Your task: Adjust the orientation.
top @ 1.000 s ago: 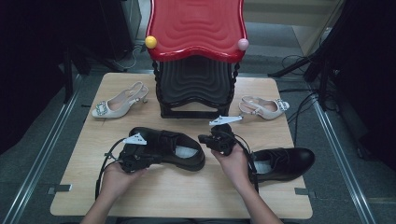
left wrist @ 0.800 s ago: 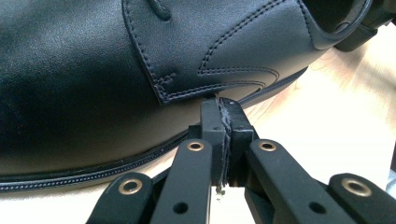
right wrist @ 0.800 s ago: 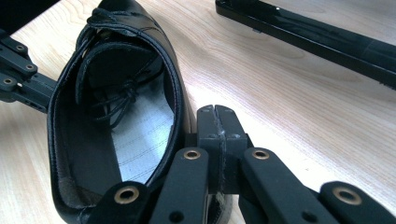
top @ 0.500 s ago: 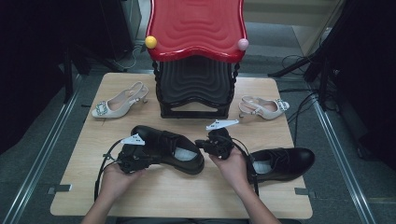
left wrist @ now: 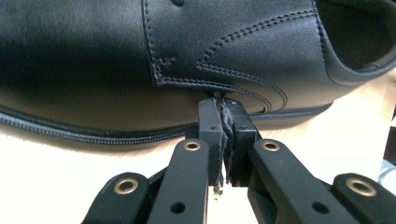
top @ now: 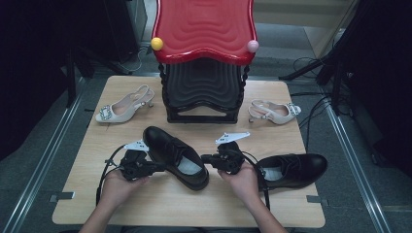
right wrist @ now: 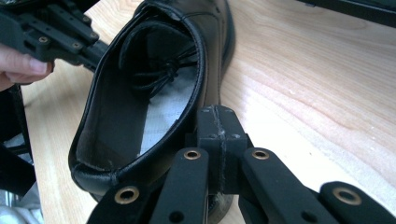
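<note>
From above, the black shoe (top: 175, 158) lies slantwise between the closed left gripper (top: 154, 167) and closed right gripper (top: 208, 158); the left gripper view has its side straight ahead, the right gripper view its collar alongside.

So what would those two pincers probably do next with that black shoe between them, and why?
Probably a small joint lift or nudge of the black shoe, likely toward its mate on the right. Both the left gripper and the right gripper sit closed against opposite sides of it, the shoe lies slanted on the table, and the two black shoes are not yet side by side.
</note>
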{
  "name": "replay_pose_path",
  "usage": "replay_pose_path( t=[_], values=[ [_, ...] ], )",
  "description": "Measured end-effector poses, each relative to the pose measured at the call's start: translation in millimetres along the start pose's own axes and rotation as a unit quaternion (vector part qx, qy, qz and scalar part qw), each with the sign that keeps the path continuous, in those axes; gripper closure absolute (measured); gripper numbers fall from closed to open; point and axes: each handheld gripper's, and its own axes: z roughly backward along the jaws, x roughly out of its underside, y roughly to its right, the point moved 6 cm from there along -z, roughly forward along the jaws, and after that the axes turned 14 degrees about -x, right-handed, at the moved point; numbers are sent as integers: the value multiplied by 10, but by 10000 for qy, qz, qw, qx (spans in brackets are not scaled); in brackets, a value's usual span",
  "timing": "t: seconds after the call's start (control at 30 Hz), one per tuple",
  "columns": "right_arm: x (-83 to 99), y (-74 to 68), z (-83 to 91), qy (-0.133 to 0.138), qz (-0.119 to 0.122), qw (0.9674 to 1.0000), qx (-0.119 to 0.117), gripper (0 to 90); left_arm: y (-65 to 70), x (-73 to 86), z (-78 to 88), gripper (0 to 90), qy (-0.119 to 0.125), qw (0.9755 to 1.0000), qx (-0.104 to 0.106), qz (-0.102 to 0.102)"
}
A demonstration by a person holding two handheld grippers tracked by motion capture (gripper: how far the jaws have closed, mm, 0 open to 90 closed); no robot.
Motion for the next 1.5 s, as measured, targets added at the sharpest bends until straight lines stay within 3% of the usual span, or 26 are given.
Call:
replay_pose_path(
  t=[0.23,0.47,0.57,0.9,1.23,1.5],
  values=[
    [76,-95,19,-52,-14,10000,-26,900,18,-32,-49,894,-171,9998,33,-87],
    [143,-162,36,-43,-104,9999,-108,900,18,-73,-84,895,-186,9997,101,-74],
    [168,-192,41,-39,-120,9999,-113,900,26,-96,-98,896,-225,9996,70,-166],
    [241,-300,48,-89,4,10000,-28,900,42,-152,-154,898,-232,9995,127,-186],
    [274,-357,33,-64,-35,10000,-61,900,49,-201,-209,899,-189,9996,185,-118],
    [310,-420,26,-161,23,9998,-105,900,69,-275,-271,899,-142,9997,80,-202]
  ],
)
